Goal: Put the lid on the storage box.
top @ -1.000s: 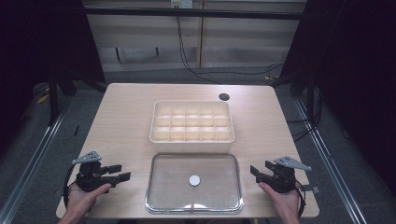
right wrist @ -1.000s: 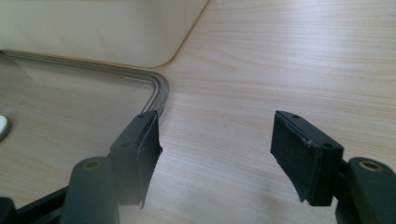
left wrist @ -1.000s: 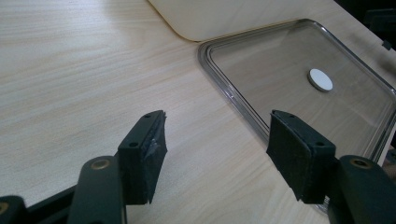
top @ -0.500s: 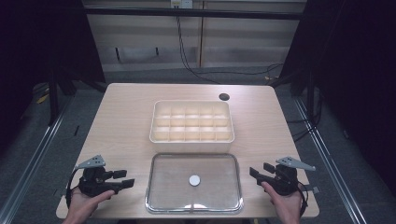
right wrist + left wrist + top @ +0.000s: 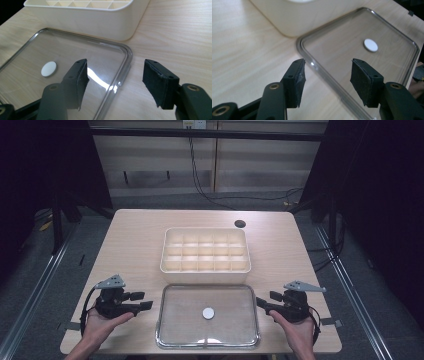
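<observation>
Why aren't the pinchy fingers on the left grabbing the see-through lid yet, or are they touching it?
Apart. In the left gripper view the left gripper has its fingers spread wide above the clear lid, its rim running between them untouched.

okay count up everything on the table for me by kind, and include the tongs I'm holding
Cream divided organizer box: 1
Clear lid lying flat: 1
White round disc at the lid's centre: 1
Dark round spot near the table's far edge: 1
Tongs, left tongs and right tongs, both open: 2
Total: 6
</observation>
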Tool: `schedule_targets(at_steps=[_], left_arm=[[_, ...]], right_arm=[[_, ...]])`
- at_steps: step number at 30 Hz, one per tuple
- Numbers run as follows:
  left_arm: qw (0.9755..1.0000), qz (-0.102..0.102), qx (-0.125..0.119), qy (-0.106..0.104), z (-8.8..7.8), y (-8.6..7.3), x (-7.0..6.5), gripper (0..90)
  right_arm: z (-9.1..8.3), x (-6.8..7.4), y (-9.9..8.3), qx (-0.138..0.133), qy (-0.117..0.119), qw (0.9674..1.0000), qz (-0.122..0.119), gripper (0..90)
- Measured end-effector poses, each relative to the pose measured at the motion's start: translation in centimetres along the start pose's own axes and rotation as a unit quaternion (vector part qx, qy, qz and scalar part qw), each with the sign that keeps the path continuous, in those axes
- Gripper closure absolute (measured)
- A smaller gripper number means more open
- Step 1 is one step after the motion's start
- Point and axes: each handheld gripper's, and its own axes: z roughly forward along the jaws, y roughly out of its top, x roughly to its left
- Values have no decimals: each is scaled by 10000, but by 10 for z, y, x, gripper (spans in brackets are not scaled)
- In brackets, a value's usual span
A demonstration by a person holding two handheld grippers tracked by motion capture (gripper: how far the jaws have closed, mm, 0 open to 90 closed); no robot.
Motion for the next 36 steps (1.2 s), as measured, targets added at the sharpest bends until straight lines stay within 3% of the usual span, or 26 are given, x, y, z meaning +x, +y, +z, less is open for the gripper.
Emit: schedule_targets(at_steps=[4,6,8,11,16,20,22,28,36], left_arm=[[10000,17,32,-17,10,12,0,450],[10000,-19,-8,-52,18,12,-1,457],[9999,72,50,-143,25,8,-2,464],[9994,164,250,-159,32,3,-2,491],[9992,31,320,-238,38,-5,3,516],[9988,37,439,-214,40,-12,4,541],[9985,107,512,-186,41,-14,3,538],[9981,39,575,-212,47,-18,3,535],[9971,250,707,-144,52,-19,0,574]], right_arm=[[5,2,13,-87,40,9999,-71,380],[9,2,18,-103,48,9999,-44,385],[14,0,19,-129,80,9999,-28,390],[24,-1,16,-39,35,10000,24,400],[33,1,9,120,113,9999,-36,414],[36,-4,5,163,90,9998,-21,439],[38,-6,3,215,29,9998,-21,459],[48,-7,-5,494,-122,9987,-82,505],[55,-6,-11,712,-320,9968,-150,508]])
